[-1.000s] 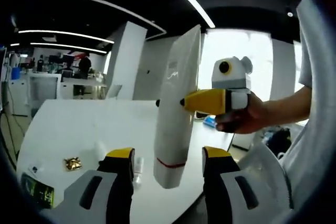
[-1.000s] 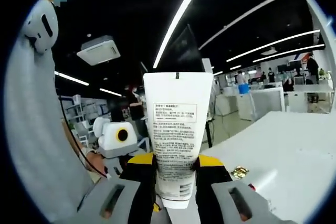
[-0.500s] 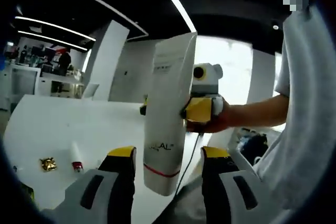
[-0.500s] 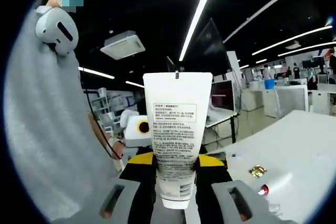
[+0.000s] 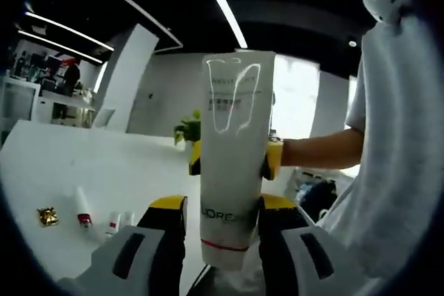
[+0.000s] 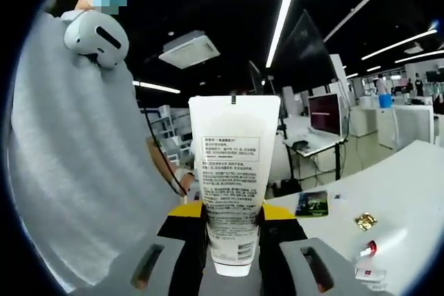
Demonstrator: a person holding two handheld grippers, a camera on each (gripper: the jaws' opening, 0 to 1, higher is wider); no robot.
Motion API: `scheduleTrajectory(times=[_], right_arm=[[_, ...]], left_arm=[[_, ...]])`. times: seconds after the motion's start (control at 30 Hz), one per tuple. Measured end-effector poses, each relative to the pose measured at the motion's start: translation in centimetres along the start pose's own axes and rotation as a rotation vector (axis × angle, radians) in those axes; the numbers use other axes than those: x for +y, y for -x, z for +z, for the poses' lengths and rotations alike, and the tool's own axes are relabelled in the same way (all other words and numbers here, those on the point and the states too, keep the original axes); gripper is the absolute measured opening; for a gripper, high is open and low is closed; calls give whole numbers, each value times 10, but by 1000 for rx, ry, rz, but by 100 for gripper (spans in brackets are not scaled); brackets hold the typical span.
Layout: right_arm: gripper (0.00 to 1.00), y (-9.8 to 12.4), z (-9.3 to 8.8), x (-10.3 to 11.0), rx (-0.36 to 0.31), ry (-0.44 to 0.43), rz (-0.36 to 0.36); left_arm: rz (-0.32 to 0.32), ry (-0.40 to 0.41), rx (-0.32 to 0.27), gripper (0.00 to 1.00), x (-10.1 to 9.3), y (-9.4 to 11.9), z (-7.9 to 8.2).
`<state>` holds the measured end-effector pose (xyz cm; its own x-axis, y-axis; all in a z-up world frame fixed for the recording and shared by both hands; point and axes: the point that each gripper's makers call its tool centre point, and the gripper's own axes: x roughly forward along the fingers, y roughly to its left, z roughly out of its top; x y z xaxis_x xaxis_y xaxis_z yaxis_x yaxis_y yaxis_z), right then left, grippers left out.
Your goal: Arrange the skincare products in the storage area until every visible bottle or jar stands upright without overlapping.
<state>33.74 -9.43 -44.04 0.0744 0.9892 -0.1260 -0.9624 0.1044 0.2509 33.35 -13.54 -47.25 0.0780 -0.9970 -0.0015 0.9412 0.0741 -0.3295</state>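
In the left gripper view, far to the left of the left gripper (image 5: 218, 206), a small crumpled gold foil piece (image 5: 47, 216) lies on the white desk (image 5: 104, 164). Nearer the gripper, a slim white tube with a red band (image 5: 82, 209) lies flat on the desk, and just beside it, close to the gripper's left jaw, lie two small white items (image 5: 119, 222) too small to identify. The left gripper's yellow-tipped jaws stand on either side of the lower end of a tall white squeeze tube with dark lettering and a thin red line near its lower end (image 5: 233, 171); the jaws sit close against its sides, but I cannot tell whether they grip it. The tube stands upright in the air above the gripper, well off the desk. Behind the tube the right gripper's yellow jaw tips (image 5: 272, 157) press on both of its sides, with a person's forearm (image 5: 320, 152) reaching in from the right and a pale grey shirt (image 5: 395, 143) beyond it.

In the right gripper view, the grey shirt fills the left side. The right gripper (image 6: 233, 214) is clenched on the white tube (image 6: 234, 171), whose printed back panel faces the camera, crimped end up. To the right of the gripper, on the desk (image 6: 409, 185), lie a dark card (image 6: 311, 204), the gold foil piece (image 6: 365, 221) and the red-banded tube (image 6: 368, 249).
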Motion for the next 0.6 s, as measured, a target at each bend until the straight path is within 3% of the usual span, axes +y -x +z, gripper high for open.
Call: scheduleTrajectory(times=[0.03,0.3,0.6], right_arm=[[22,-1,-1,0,2,2,1],[23,-1,-3,3,-6,-26,17],[25,-7,-3,-1,-32,-57,3]], left_arm=[[-26,18,15,29,-4,0,-3],[-14,7,16,29,-3,1,-3],[31,2,27,28,2,7,-4]])
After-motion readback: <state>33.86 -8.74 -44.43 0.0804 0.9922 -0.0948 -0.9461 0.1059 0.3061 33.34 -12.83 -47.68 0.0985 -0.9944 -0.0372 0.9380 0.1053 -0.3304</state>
